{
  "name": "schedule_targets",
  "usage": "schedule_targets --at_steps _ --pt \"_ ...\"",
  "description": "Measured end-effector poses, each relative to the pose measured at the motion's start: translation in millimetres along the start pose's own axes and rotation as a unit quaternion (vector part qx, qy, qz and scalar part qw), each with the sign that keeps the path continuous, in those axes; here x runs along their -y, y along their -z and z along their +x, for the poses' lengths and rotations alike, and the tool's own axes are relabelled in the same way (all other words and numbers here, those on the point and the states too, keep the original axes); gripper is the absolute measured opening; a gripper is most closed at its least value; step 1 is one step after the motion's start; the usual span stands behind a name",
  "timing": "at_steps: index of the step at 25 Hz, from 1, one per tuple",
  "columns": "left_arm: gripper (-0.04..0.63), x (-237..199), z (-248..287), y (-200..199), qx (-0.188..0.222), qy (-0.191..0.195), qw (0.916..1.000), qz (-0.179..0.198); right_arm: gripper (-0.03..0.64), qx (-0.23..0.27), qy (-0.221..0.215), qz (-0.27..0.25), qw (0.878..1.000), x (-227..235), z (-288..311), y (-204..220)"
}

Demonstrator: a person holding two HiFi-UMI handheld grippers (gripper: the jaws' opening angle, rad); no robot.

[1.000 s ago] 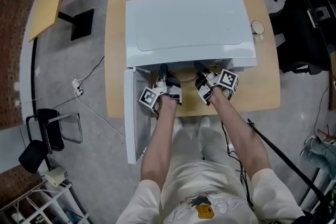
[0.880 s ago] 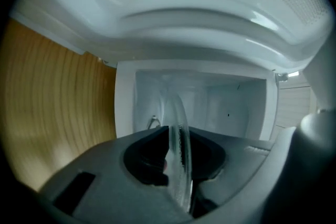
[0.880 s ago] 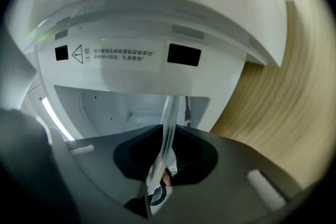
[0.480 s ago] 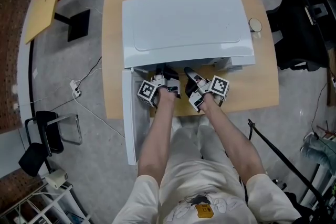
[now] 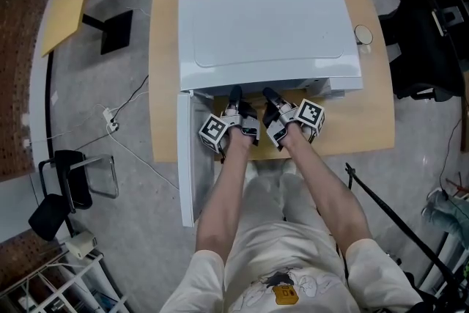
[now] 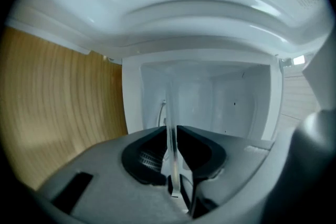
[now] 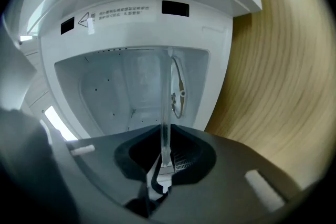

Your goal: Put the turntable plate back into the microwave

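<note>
Holding at the oven mouth: step judged as insertion, plate not yet seated.

- Far left: white microwave door (image 5: 187,165) stands swung open at the near-left corner of the white box-shaped microwave (image 5: 267,29), which sits on the light wooden desk (image 5: 366,121).
- Left tool (image 6: 172,149): jaws pinched on the rim of the clear glass turntable plate (image 6: 170,107), which shows edge-on as a thin line between them. The white cavity (image 6: 220,97) lies directly beyond.
- Right tool (image 7: 164,147): jaws likewise closed on the same plate's rim, just beside the left tool.
- Head view: the plate is hidden under the microwave's top.
- Drive hub and cavity floor cannot be made out.

Next move, as judged: advance both tools together into the cavity, lower the plate flat onto the floor, centre it, then release both sides.
</note>
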State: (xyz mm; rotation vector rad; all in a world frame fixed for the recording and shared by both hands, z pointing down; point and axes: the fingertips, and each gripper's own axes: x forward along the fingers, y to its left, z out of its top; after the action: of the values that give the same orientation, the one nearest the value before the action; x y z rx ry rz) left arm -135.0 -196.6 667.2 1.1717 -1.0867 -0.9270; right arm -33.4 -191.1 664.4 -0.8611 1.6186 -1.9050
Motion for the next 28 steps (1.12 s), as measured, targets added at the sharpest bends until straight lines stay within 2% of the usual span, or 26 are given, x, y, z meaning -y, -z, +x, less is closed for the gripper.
schedule_targets --at_steps 4,8,14,18,22,24,28 --pt "0.056 -2.6 -11.5 22.1 -0.026 -0.012 0.9992 0.028 0.046 0.017 0.011 -0.006 1.000 -0.7 -0.3 -10.0" --pt "0.053 -1.2 -17.6 36.9 -0.040 -0.004 0.9990 0.021 0.048 0.018 0.016 -0.017 1.000 -2.1 4.6 -16.7" --pt "0.031 -4.8 -11.2 43.9 -0.054 -0.007 0.9984 0.014 0.046 0.024 0.017 -0.007 1.000 1.8 7.7 -26.3" --pt "0.028 -16.0 -10.2 40.2 -0.051 -0.018 0.9985 0.005 0.095 0.009 0.022 -0.001 1.000 5.9 0.4 -17.8" --pt "0.028 -17.4 -9.5 42.2 -0.051 -0.016 0.9986 0.000 0.075 -0.008 0.037 -0.008 0.999 12.8 -7.2 -9.0" --pt "0.028 -18.4 -9.4 43.4 -0.053 -0.018 0.9984 -0.001 0.045 -0.025 0.046 -0.012 0.999 15.9 -8.0 -3.8" --pt "0.028 -14.6 -8.2 44.6 -0.061 -0.020 0.9980 -0.001 0.043 -0.045 0.049 -0.015 0.998 13.0 -4.2 -2.4"
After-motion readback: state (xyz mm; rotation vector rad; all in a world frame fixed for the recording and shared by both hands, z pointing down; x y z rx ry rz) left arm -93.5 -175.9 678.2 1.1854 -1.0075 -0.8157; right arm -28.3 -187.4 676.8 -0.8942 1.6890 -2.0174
